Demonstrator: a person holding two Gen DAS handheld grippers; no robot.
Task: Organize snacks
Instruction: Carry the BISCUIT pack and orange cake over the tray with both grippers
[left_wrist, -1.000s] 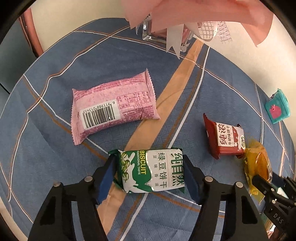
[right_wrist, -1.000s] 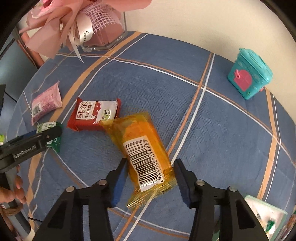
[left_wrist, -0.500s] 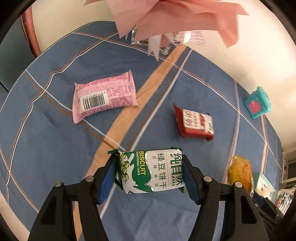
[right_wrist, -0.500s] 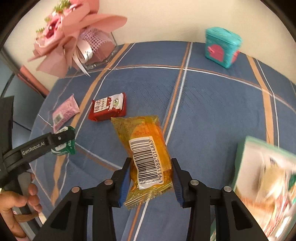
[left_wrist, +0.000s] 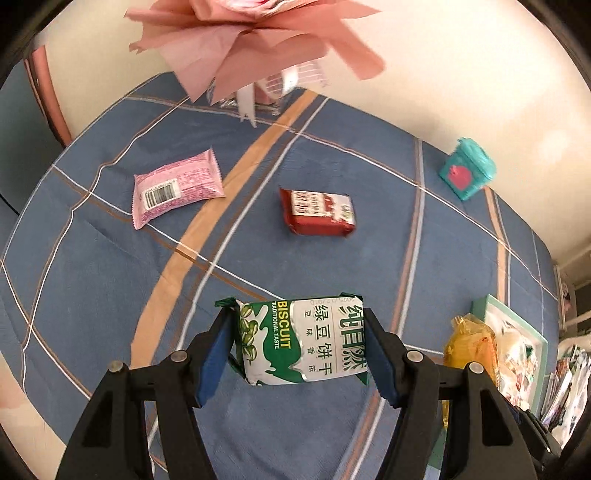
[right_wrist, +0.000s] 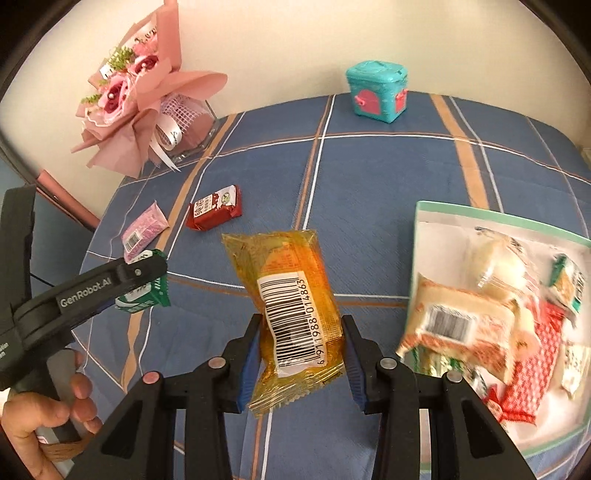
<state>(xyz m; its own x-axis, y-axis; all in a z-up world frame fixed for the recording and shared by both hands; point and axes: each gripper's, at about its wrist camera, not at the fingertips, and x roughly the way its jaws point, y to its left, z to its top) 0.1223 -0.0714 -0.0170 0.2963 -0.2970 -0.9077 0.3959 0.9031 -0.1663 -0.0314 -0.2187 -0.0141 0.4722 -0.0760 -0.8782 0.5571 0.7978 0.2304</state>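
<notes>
My left gripper (left_wrist: 297, 345) is shut on a green and white biscuit pack (left_wrist: 303, 341) and holds it above the blue plaid tablecloth (left_wrist: 110, 266). It also shows in the right wrist view (right_wrist: 142, 291). My right gripper (right_wrist: 301, 339) is shut on an orange snack pack (right_wrist: 291, 295), held above the cloth; the pack also shows in the left wrist view (left_wrist: 469, 347). A pink pack (left_wrist: 175, 186) and a red pack (left_wrist: 317, 212) lie on the cloth. A light-green tray (right_wrist: 491, 218) with several snacks sits at the right.
A pink bouquet in a glass vase (right_wrist: 147, 107) stands at the back left. A teal toy box (right_wrist: 378, 90) stands at the back near the wall. The person's hand (right_wrist: 40, 417) grips the left tool. The table edge curves at the left.
Both grippers have lifted their packs off the cloth and moved right; the tray has come into view beside the orange pack.
</notes>
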